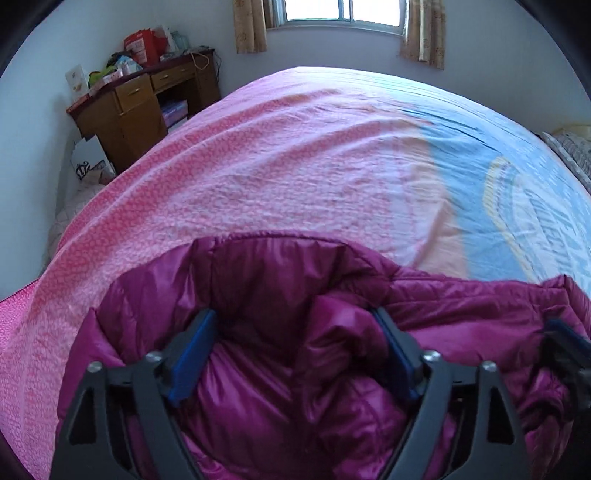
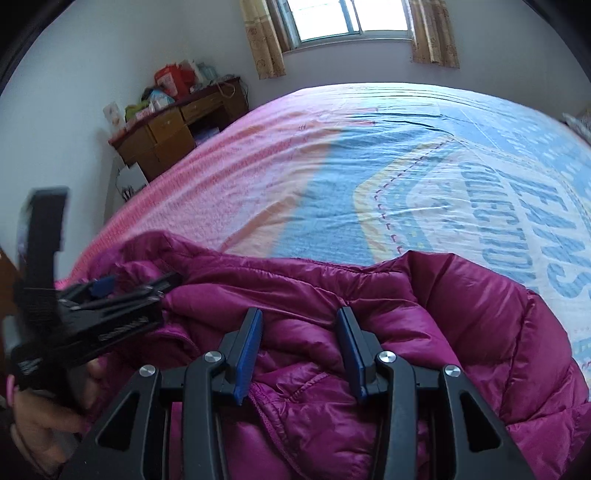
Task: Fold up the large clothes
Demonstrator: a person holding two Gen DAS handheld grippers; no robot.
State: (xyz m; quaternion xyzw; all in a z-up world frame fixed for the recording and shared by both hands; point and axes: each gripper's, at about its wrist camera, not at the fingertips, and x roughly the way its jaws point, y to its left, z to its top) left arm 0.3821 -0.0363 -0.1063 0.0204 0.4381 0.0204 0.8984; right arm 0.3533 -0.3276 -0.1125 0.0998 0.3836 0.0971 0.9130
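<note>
A magenta puffer jacket [image 1: 280, 280] lies bunched at the near edge of the bed; it also shows in the right wrist view [image 2: 461, 314]. My left gripper [image 1: 295, 332] is open, its blue pads wide apart with jacket fabric bulging between them. My right gripper [image 2: 299, 332] is open too, its pads apart over a fold of the jacket near a zipper seam. The left gripper [image 2: 107, 291] shows at the left of the right wrist view, lying on the jacket, held by a hand. The right gripper's finger [image 1: 565, 336] shows at the right edge of the left wrist view.
The bed [image 1: 295, 166] carries a pink and blue printed sheet [image 2: 424, 166]. A wooden desk [image 1: 140, 99] piled with bags and boxes stands at the far left wall. A curtained window [image 1: 340, 14] is at the back. A pillow [image 1: 576, 147] lies far right.
</note>
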